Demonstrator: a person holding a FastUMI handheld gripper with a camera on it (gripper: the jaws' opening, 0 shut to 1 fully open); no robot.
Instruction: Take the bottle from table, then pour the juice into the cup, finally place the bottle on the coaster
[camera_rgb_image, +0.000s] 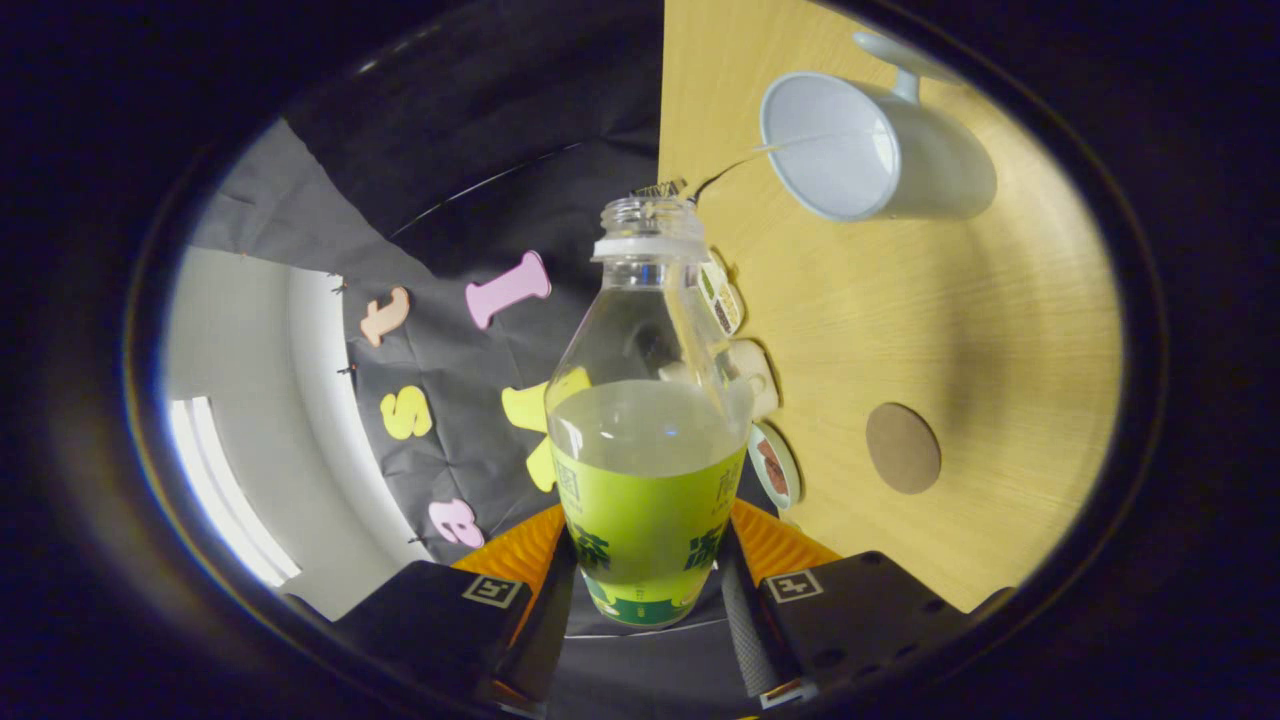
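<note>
My gripper (645, 575) is shut on the lower, green-labelled part of a clear uncapped bottle (648, 400), one finger on each side. The bottle is tipped over sideways, and the pale juice fills about its lower half. Its open mouth (650, 212) points toward a white mug (870, 150) standing on the wooden table (1000, 330). A thin stream runs from the bottle's mouth to the mug's rim. A round brown coaster (903, 448) lies on the table, nearer the fingers than the mug.
Three small round items (755, 375) sit in a row along the table's edge, just behind the bottle. The booth's black cloth wall (450, 400) and a white wall (260, 400) lie on the bottle's other side.
</note>
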